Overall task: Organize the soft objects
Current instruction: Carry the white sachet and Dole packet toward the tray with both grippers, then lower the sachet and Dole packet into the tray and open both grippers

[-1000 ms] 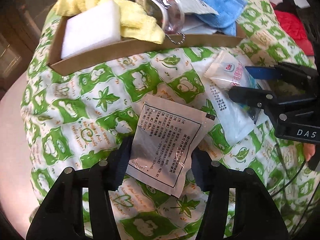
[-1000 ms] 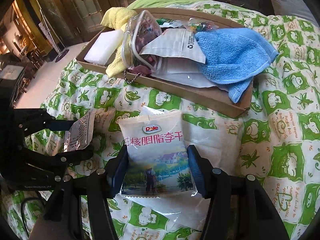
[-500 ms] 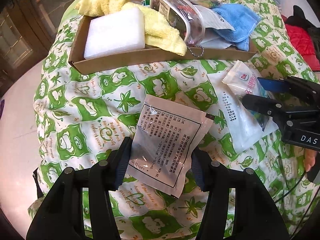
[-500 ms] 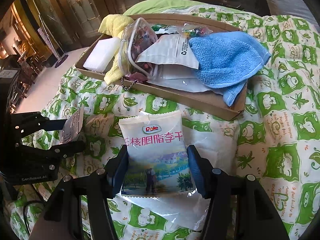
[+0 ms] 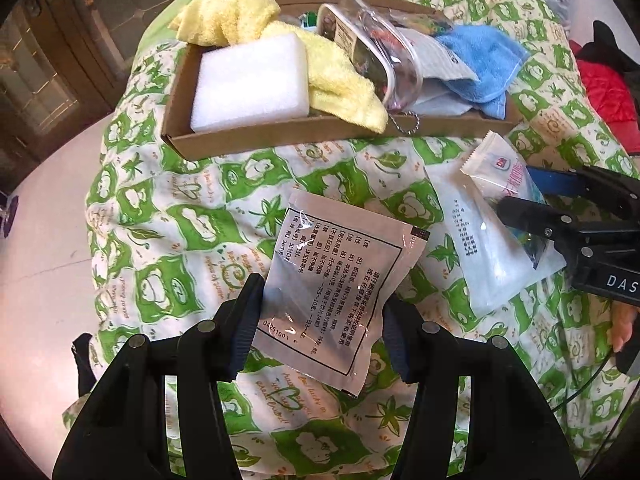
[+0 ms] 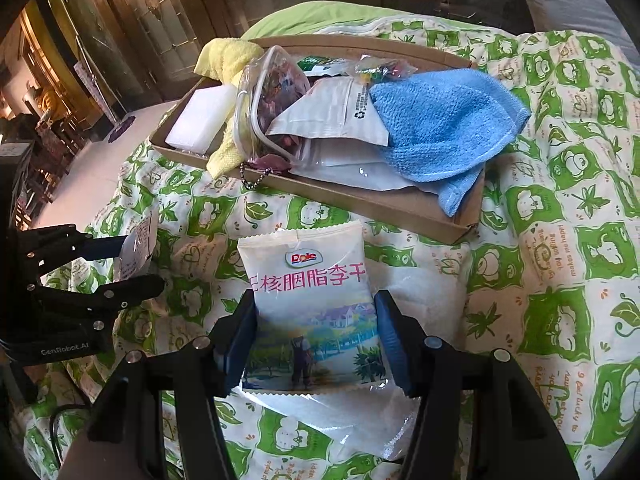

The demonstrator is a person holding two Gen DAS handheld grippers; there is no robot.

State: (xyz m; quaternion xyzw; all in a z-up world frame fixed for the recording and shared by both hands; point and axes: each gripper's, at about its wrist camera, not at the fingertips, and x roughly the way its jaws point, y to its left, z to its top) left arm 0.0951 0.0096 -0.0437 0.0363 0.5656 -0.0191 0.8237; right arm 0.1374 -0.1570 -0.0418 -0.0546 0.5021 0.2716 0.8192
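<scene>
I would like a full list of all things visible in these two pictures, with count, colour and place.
cardboard tray: 1, brown, on the quilt, far side
foam block: 1, white, in tray
yellow cloth: at least 1, in tray
blue cloth: 1, in tray, corner over the rim
clear pouch: 1, in tray
silver sachet: 1, in left gripper
Dole snack bag: 1, white, in right gripper
clear bag: 1, under snack bag
quilt: 1, green-white
left gripper: black, shut on sachet
right gripper: black, shut on snack bag
</scene>
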